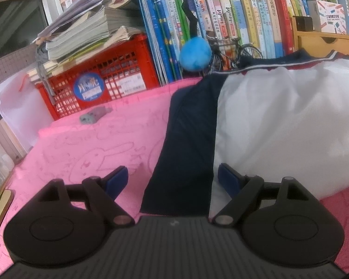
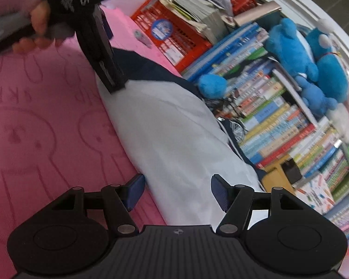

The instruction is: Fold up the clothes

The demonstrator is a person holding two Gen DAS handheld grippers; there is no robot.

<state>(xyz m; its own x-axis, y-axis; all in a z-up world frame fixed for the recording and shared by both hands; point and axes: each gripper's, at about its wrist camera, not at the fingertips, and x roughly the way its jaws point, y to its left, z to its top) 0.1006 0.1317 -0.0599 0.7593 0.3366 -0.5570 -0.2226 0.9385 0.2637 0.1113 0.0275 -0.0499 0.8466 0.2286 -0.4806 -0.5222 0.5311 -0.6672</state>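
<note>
A white garment (image 1: 279,125) with a navy sleeve (image 1: 188,144) and a navy-and-red striped collar (image 1: 297,64) lies on the pink mat (image 1: 93,144). My left gripper (image 1: 173,181) is open, hovering over the near end of the navy sleeve with nothing between its blue pads. In the right wrist view the same white garment (image 2: 169,134) stretches away from me. My right gripper (image 2: 178,191) is open over its near white edge. The left gripper (image 2: 100,46) appears there too, held by a hand (image 2: 38,25), its tip down at the garment's far end.
A red crate (image 1: 100,79) stacked with papers stands at the back left, with a small grey object (image 1: 94,115) on the mat before it. Rows of books (image 1: 244,23), a blue pompom (image 1: 194,54), a model bicycle (image 1: 232,51) and a wooden box (image 1: 325,41) line the back. Blue plush toys (image 2: 302,53) sit above the books.
</note>
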